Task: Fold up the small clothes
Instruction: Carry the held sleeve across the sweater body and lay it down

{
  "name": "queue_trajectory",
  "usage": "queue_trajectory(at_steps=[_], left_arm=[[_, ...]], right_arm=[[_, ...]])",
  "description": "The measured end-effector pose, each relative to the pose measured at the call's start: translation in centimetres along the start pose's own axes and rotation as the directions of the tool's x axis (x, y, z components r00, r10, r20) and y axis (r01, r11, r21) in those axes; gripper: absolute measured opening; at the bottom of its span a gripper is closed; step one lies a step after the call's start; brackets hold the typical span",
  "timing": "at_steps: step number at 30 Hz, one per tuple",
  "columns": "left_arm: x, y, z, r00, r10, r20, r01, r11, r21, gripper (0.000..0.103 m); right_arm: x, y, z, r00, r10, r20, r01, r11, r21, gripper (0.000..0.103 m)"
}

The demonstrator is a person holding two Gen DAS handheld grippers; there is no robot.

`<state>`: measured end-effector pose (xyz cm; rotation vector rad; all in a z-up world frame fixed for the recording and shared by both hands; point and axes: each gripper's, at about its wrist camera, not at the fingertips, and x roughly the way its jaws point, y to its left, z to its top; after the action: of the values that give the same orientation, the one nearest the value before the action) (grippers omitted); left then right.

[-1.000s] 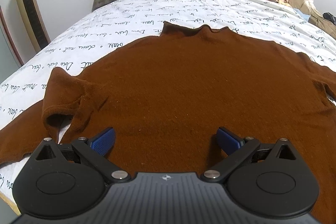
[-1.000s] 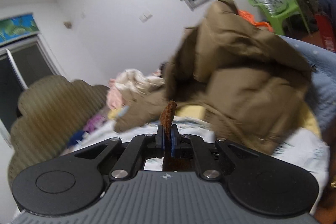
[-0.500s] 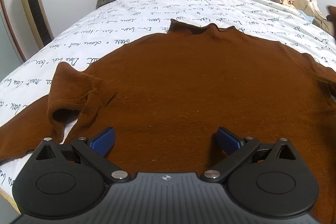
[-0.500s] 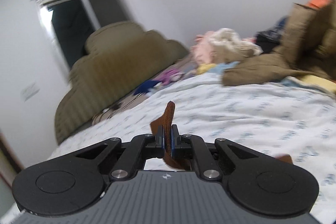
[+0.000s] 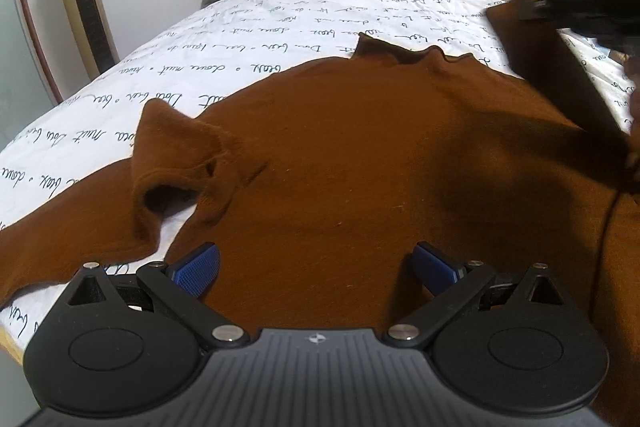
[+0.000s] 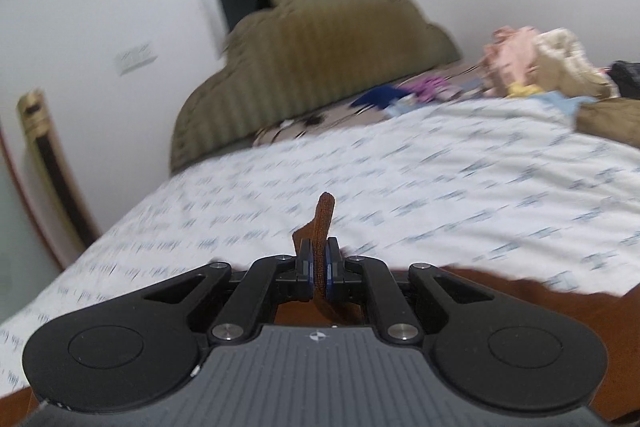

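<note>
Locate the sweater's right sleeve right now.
Lifted off the bed: the right gripper is shut on the sleeve's end, and in the left wrist view the right sleeve rises at far right, right of the sweater collar.

Your right gripper [image 6: 318, 267] has its jaws closed on a strip of the brown sweater [image 6: 323, 223], which sticks up between them. Beyond the jaws lies the bed [image 6: 440, 179] with its script-printed sheet, then the padded headboard [image 6: 312, 63].
</note>
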<state>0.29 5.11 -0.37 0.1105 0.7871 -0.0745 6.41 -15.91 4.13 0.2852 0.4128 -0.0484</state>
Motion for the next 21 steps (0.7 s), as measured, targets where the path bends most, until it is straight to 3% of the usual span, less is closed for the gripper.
queue_trajectory(at_steps=[6, 12, 21], left_arm=[[-0.8, 1.1, -0.4, 1.000, 0.021, 0.008, -0.021, 1.000, -0.001, 0.103], [-1.4, 2.7, -0.9, 0.999, 0.035, 0.000, -0.035, 0.999, -0.021, 0.103], [-1.5, 4.1, -1.2, 0.998, 0.057, -0.009, -0.058, 0.997, -0.055, 0.103]], right_arm=[[2.3, 5.7, -2.2, 0.990, 0.102, -0.101, -0.112, 0.990, -0.091, 0.011], [3.2, 10.2, -3.9, 0.953, 0.227, -0.203, -0.259, 0.954, -0.148, 0.011], [4.3, 12.4, -5.8, 0.917, 0.267, -0.297, -0.327, 0.929, -0.175, 0.011]])
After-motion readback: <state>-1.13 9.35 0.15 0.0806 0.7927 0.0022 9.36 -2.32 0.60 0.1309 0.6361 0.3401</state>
